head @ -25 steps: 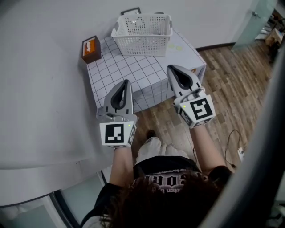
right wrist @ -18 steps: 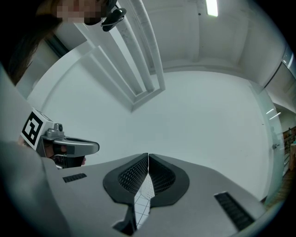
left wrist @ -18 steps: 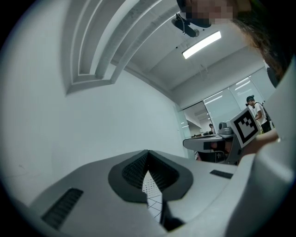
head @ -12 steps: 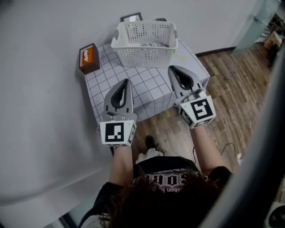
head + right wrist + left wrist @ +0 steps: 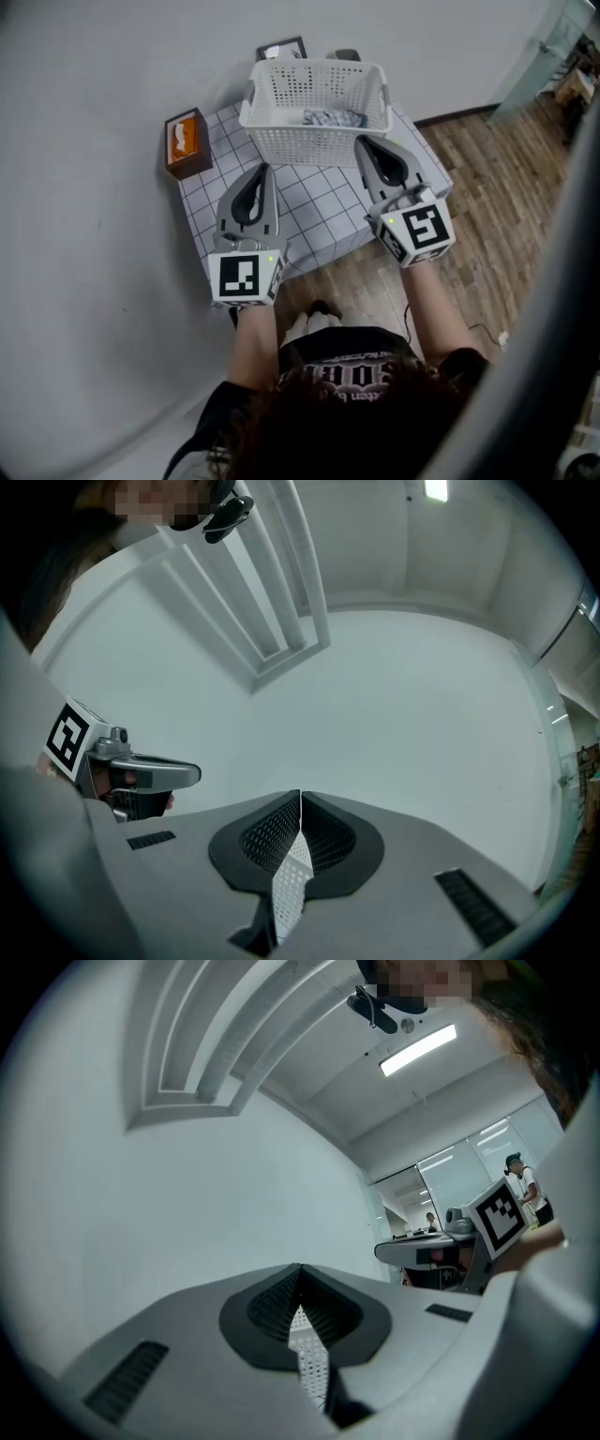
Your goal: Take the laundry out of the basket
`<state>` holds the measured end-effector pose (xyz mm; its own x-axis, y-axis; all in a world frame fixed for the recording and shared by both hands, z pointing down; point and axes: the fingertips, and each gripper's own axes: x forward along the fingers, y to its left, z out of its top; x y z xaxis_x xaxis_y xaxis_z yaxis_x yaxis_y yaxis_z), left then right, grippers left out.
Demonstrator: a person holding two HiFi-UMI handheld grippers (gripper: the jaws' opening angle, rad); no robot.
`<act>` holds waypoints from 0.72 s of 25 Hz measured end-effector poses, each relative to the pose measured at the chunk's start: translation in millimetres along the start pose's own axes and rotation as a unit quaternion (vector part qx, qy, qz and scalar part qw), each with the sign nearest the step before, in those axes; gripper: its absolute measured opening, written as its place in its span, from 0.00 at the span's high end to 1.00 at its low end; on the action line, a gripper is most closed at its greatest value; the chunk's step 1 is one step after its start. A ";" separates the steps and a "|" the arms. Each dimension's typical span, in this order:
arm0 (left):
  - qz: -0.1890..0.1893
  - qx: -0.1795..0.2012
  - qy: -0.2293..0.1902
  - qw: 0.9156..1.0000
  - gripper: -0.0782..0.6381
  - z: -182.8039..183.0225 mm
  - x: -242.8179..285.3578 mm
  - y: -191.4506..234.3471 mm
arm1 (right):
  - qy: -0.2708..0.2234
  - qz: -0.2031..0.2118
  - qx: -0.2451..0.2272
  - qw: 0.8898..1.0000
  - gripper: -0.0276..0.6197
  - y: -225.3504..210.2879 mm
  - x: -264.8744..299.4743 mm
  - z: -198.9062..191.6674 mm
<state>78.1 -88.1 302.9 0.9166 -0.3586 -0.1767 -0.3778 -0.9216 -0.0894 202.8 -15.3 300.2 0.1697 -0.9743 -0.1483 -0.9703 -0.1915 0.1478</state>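
A white perforated basket (image 5: 319,108) stands on a low table under a grid-patterned cloth (image 5: 309,202). Grey-white laundry (image 5: 333,118) lies inside it, toward the right. My left gripper (image 5: 261,170) hovers over the table just in front of the basket's left part, jaws shut and empty. My right gripper (image 5: 362,142) points at the basket's front right wall, also shut and empty. In the left gripper view the jaws (image 5: 300,1267) meet at the tip, with the basket's mesh (image 5: 309,1358) showing below. The right gripper view shows the same for its gripper (image 5: 300,795) and the mesh (image 5: 289,883).
An orange-and-brown tissue box (image 5: 185,142) sits at the table's left corner. A dark picture frame (image 5: 281,49) leans on the wall behind the basket. White walls close the left and back. Wooden floor (image 5: 487,197) lies to the right.
The person has stepped closer: table and basket sit lower and nearer in the head view, and the laundry inside has come into sight. Both grippers stay shut, now over the table.
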 end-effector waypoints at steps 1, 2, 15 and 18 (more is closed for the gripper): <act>0.000 0.001 -0.001 1.000 0.89 -1.5 3.8 5.1 | 0.002 0.000 0.002 1.000 0.91 -0.6 5.4 -1.1; -0.001 0.001 -0.002 1.000 0.89 -2.8 7.5 9.4 | 0.003 0.000 0.004 1.000 0.91 -1.4 10.4 -2.1; 0.002 -0.001 -0.007 1.000 0.89 -7.0 42.9 46.4 | 0.006 -0.009 -0.011 1.000 0.91 -23.3 59.6 -4.1; 0.004 -0.001 -0.006 1.000 0.89 -9.1 53.7 50.2 | 0.014 -0.012 -0.003 1.000 0.91 -30.4 68.2 -8.0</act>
<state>109.6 -154.9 297.9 0.9123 -0.3635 -0.1887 -0.3840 -0.9193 -0.0859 245.3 -77.0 293.4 0.1982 -0.9723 -0.1238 -0.9649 -0.2157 0.1499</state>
